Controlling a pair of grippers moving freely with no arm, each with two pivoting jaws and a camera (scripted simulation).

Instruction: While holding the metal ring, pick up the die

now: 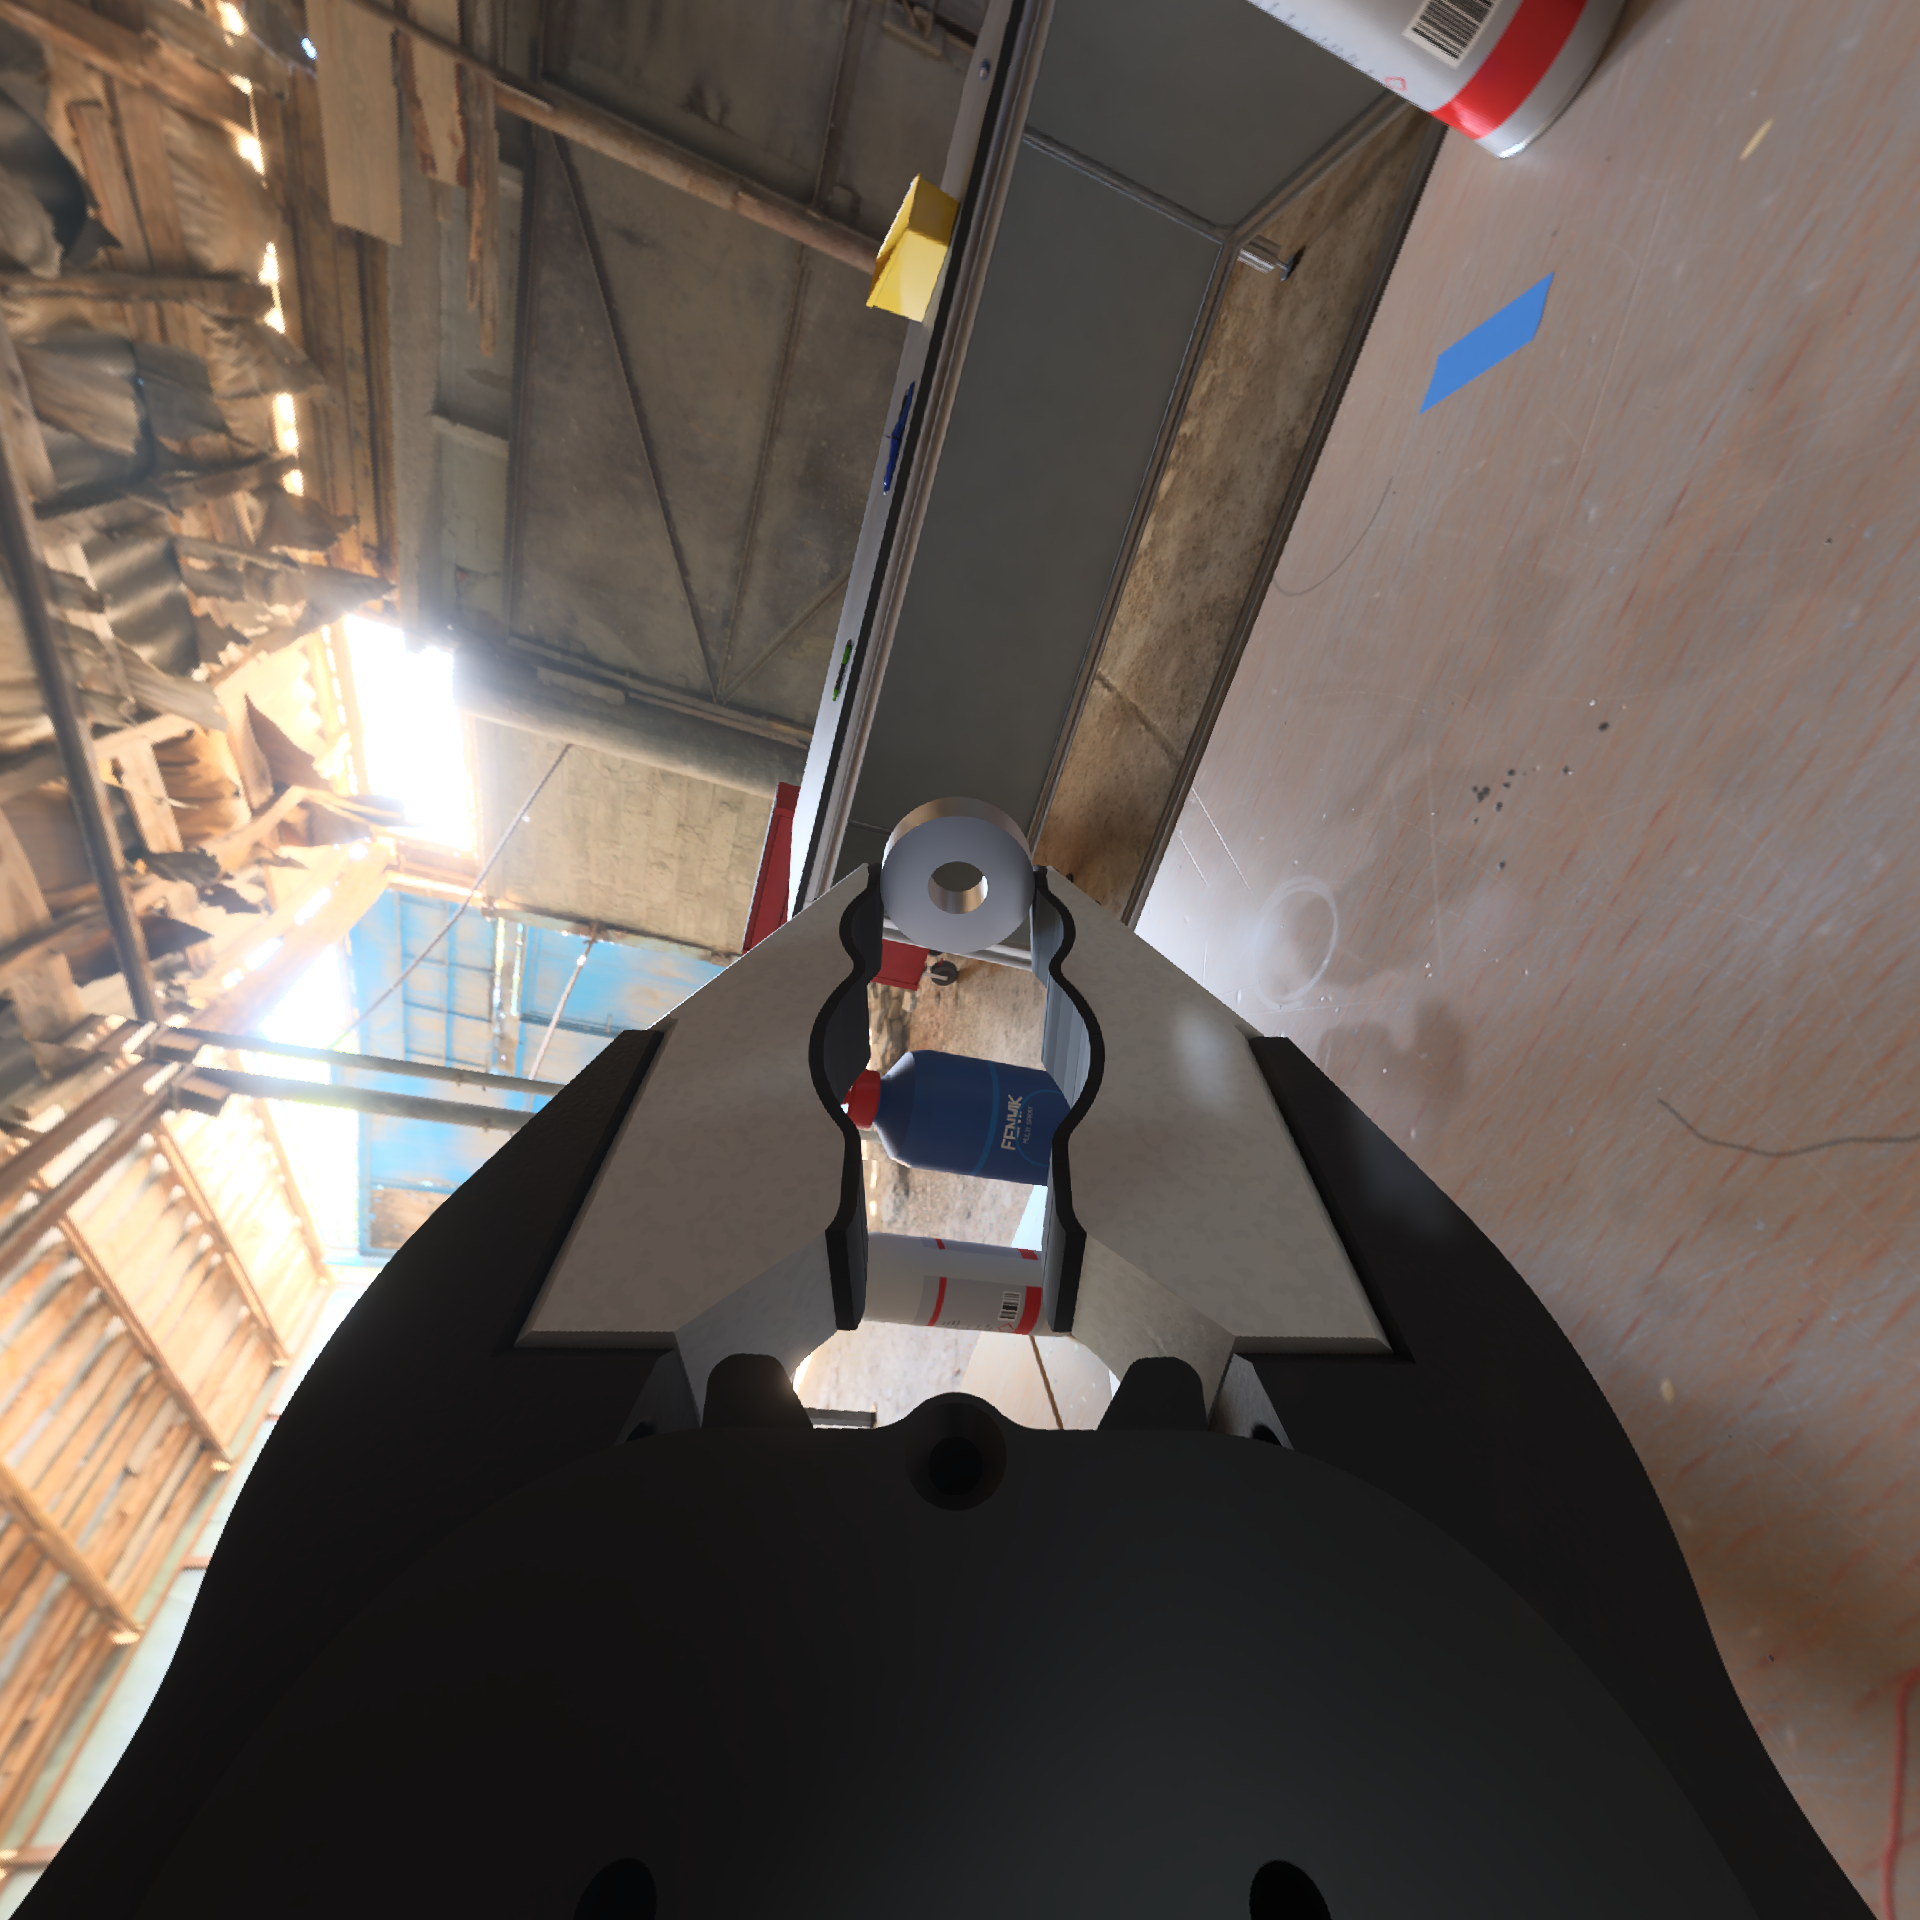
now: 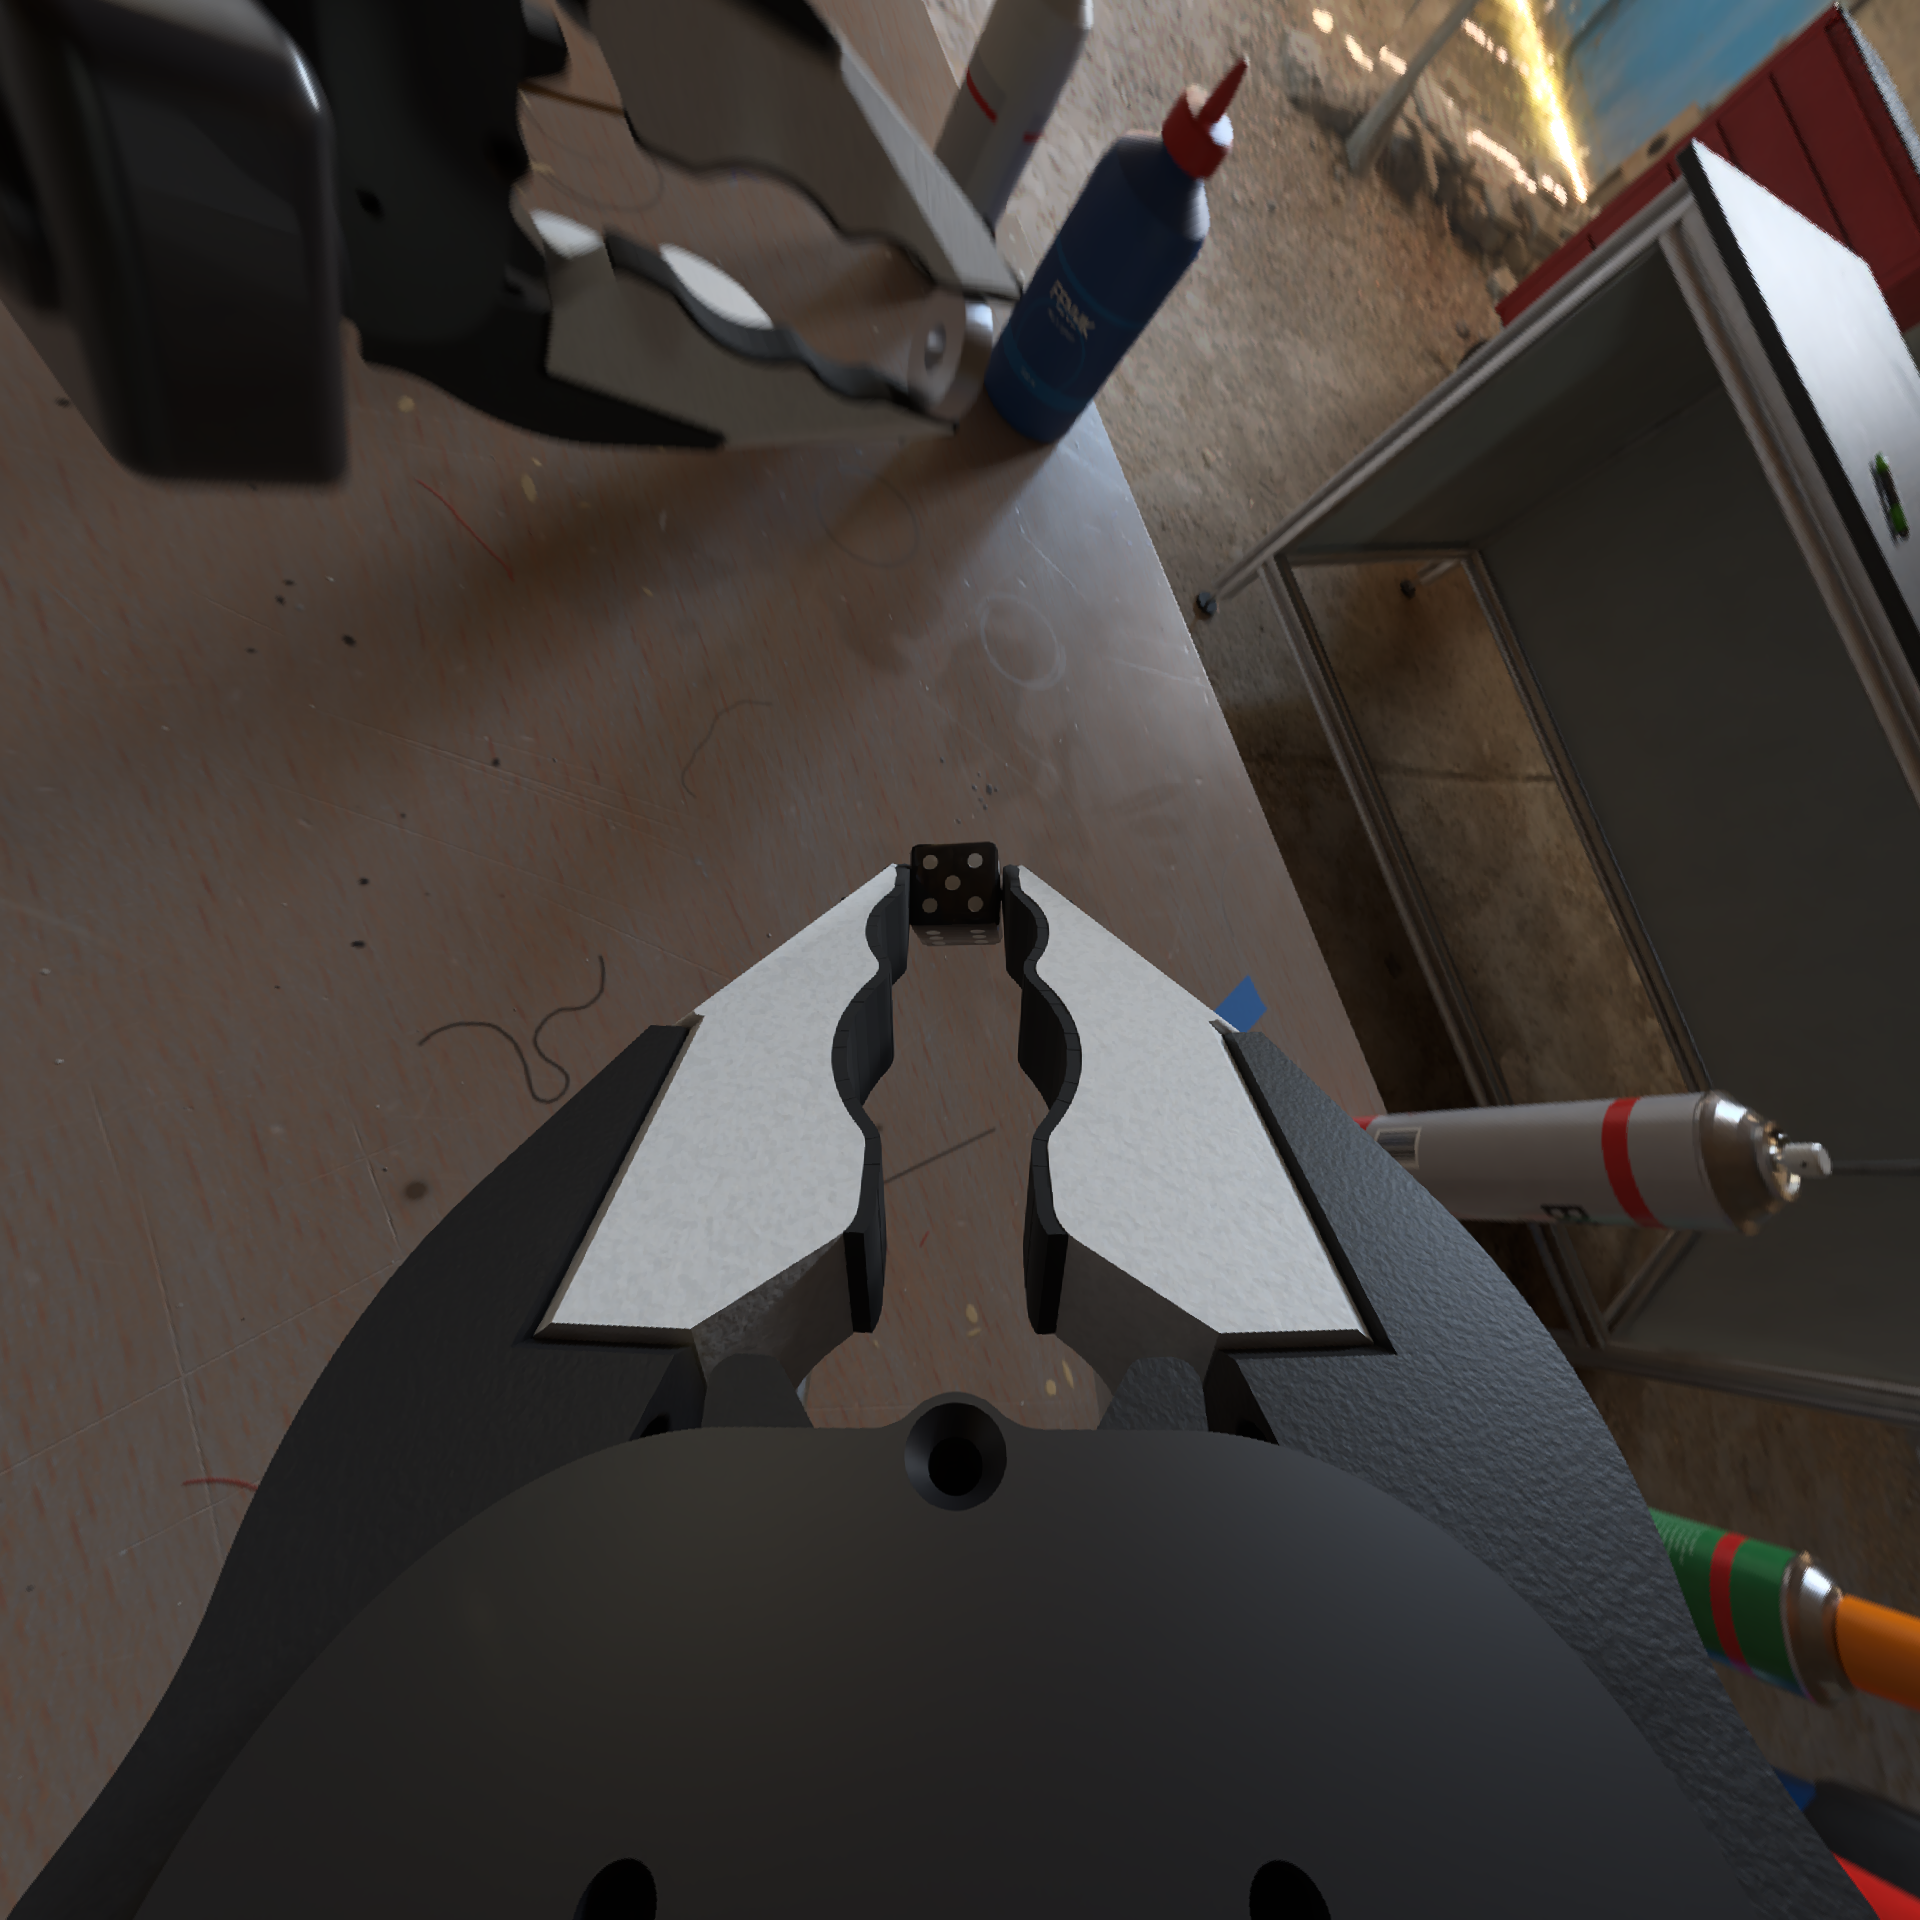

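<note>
In the left wrist view my left gripper point(image 1: 957, 906) is shut on the metal ring point(image 1: 912, 891), a thick grey washer pinched between the fingertips and held in the air. Both also show in the right wrist view, the gripper point(image 2: 940, 358) at the top left above the table and the ring point(image 2: 971, 332) at its tips. My right gripper point(image 2: 956, 883) points down at the wooden table point(image 2: 416, 779). Its fingertips press both sides of the die point(image 2: 954, 883), a small black cube with pale pips. I cannot tell whether the die is off the table.
A blue bottle with a red cap point(image 2: 1091, 281) stands near the table's far edge. A white tube with a red band point(image 2: 1579, 1158) and a green and orange tube point(image 2: 1766, 1621) lie at the right. A grey metal cabinet point(image 2: 1558, 727) stands beyond the table's right edge.
</note>
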